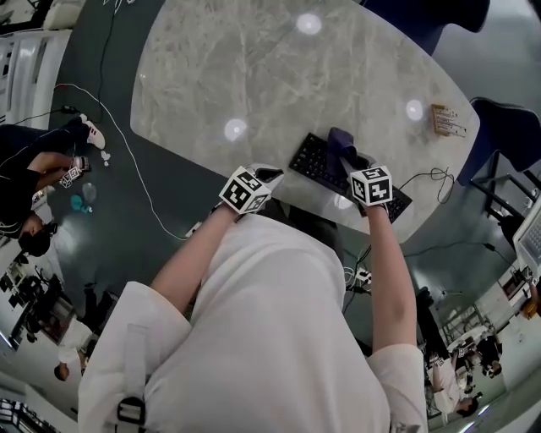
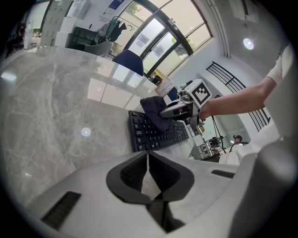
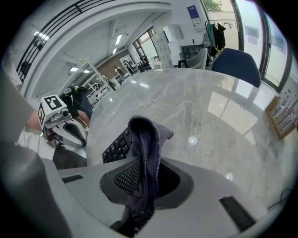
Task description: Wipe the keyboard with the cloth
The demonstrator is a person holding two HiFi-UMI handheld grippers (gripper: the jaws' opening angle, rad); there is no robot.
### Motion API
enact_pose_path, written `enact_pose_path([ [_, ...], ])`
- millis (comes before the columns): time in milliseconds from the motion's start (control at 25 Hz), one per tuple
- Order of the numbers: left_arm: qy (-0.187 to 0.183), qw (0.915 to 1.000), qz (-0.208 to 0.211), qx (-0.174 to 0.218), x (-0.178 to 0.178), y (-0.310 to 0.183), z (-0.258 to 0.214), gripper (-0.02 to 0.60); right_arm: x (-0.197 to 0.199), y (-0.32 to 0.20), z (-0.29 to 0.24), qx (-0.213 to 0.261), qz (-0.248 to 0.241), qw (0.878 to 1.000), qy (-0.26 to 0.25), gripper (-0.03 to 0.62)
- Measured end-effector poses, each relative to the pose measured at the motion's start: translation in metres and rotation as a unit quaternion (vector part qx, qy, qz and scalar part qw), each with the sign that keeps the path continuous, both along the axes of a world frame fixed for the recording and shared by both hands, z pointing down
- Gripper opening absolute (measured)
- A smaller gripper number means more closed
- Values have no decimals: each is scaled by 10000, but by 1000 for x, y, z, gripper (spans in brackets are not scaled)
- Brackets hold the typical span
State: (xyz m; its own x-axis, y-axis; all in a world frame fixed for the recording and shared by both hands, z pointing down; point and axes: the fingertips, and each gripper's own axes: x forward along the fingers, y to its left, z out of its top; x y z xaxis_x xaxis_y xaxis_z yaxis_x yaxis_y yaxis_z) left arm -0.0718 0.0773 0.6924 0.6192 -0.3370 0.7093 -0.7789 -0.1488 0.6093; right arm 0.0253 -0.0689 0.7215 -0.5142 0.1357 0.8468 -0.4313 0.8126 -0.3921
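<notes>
Holding the cloth (image 3: 146, 139) in the right gripper (image 3: 145, 174), I have both fingers closed on its folded middle. The dark fabric runs up between the two ribbed pads and bunches above the fingertips. In the head view the right gripper (image 1: 349, 157) is over the keyboard (image 1: 317, 161), and the cloth (image 1: 341, 142) sits on the keys around mid-length. The left gripper view confirms this: the cloth (image 2: 156, 111) hangs from the right gripper (image 2: 174, 109) down onto the rear key rows of the keyboard (image 2: 153, 135).

The keyboard is black and lies at an angle on the pale marbled surface (image 1: 254, 68), close to the near edge, toward my right side. Only its left end (image 3: 116, 146) shows past the cloth in the right gripper view. A thin cable (image 1: 431, 178) loops off the surface edge beyond its right end.

The left gripper (image 2: 148, 160) has its fingers brought together, tips touching, with nothing between them. A small triangular gap behind the tips shows only the surface (image 2: 56, 102). In the head view the left gripper (image 1: 270, 174) is at the near edge of the surface, just beside the left end of the keyboard and not touching it.

A blue chair (image 1: 423, 21) stands at the far side of the surface. A small wooden holder (image 1: 446, 120) sits near its right edge, well apart from the keyboard.
</notes>
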Motion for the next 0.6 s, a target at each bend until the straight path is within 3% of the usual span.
enact_pose_path([
  [360,98,9997,-124,160,12,-7,-11,9,28,-41,-39,766,39,9971,-28,72],
  [600,33,9998,-128,166,12,-2,-12,9,31,-10,-20,939,-838,9917,267,72],
])
